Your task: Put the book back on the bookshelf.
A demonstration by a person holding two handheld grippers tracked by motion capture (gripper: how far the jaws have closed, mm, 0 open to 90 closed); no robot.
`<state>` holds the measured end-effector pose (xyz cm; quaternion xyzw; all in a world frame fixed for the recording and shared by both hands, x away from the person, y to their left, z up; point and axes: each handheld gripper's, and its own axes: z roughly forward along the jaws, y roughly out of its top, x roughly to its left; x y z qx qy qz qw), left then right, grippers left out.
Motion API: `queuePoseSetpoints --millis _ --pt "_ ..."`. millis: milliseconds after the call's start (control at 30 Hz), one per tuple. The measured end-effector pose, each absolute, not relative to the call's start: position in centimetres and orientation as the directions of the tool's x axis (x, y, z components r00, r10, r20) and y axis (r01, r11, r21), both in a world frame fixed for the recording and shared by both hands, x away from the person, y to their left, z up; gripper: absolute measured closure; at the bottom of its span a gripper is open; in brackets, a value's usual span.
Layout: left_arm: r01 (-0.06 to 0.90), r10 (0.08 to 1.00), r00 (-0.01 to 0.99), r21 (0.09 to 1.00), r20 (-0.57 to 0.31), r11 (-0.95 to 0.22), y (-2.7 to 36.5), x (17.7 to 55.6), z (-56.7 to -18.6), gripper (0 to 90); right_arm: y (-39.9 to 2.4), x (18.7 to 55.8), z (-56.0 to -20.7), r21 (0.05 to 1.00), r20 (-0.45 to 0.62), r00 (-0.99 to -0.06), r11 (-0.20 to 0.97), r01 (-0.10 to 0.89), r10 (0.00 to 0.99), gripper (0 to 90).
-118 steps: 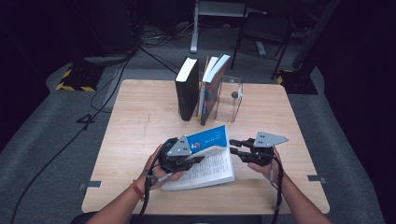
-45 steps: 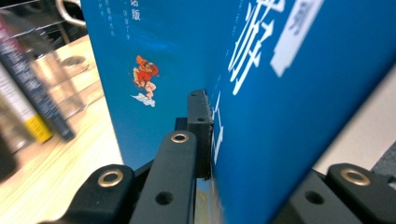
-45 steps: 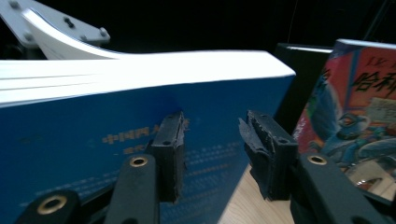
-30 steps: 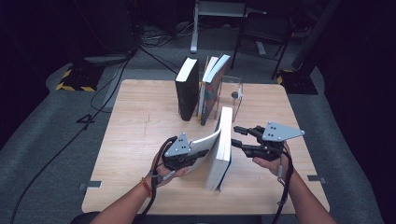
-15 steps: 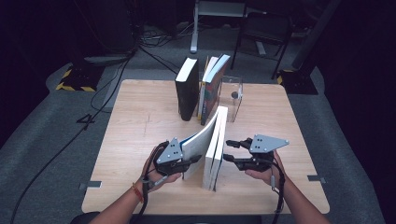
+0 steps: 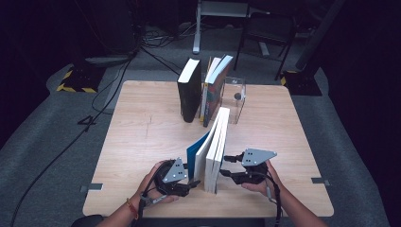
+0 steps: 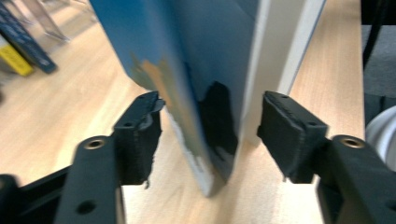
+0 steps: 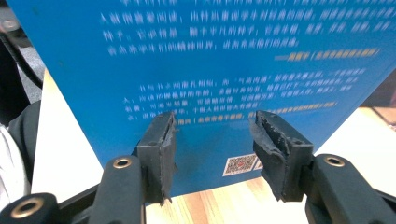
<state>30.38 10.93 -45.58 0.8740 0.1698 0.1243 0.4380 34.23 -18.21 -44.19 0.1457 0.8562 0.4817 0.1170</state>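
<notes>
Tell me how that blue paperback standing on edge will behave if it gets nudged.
The blue paperback probably tips easily: it stands on a narrow edge, its cover splaying. The soft cover looks floppy, likely bending under a push. With the left tongs open around it, nothing clamps it.

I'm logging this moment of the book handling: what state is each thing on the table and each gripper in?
Blue book: stands on its lower edge, front cover splayed open to the left.
Left gripper: open, jaws just opened, blue cover between them, not clamped.
Right gripper: open, facing the back cover.
Black book: upright.
Leaning books: tilted, beside the clear bookend.
</notes>
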Motion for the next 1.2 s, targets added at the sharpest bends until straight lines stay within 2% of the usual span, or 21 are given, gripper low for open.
queuePoseSetpoints --millis 167,267,400,467,667,867,1000,1167,1200 --pt "0.215 0.417 0.908 0.807 0.042 -0.55 10.3 30.4 -46.0 25.9 -17.9 34.5 -44.9 0.858 -0.057 -0.927 0.493 0.145 0.372 48.8" --pt "0.221 0.432 0.902 0.836 0.02 -0.502 9.7 30.1 -45.5 23.6 -17.5 34.6 -45.6 0.857 -0.056 -0.924 0.494 0.15 0.379 48.6" --pt "0.2 0.447 0.894 0.854 0.042 -0.48 9.3 29.8 -44.8 23.0 -17.1 34.8 -45.9 0.858 -0.044 -0.923 0.488 0.161 0.383 46.9" --pt "0.214 0.474 0.88 0.875 0.02 -0.434 9.2 29.8 -44.2 22.5 -16.7 34.8 -46.1 0.859 -0.052 -0.92 0.487 0.157 0.389 46.9" --pt "0.208 0.547 0.836 0.907 0.029 -0.366 9.2 30.0 -43.1 21.8 -15.7 35.0 -46.5 0.865 -0.05 -0.914 0.474 0.162 0.403 46.8" --pt "0.189 0.588 0.807 0.923 0.05 -0.337 9.1 30.0 -42.3 25.4 -15.3 35.2 -46.6 0.867 -0.046 -0.914 0.471 0.163 0.402 45.3" --pt "0.161 0.58 0.811 0.925 0.075 -0.344 8.7 30.0 -41.8 29.9 -15.9 35.3 -46.6 0.868 -0.042 -0.908 0.465 0.173 0.416 45.6" --pt "0.13 0.547 0.831 0.923 0.097 -0.362 8.4 30.2 -41.5 47.7 -17.2 35.8 -46.4 0.872 -0.039 -0.894 0.452 0.187 0.445 44.3" --pt "0.132 0.536 0.84 0.926 0.084 -0.353 8.5 30.5 -41.4 47.7 -17.6 36.0 -46.3 0.872 -0.04 -0.892 0.452 0.189 0.45 43.6"
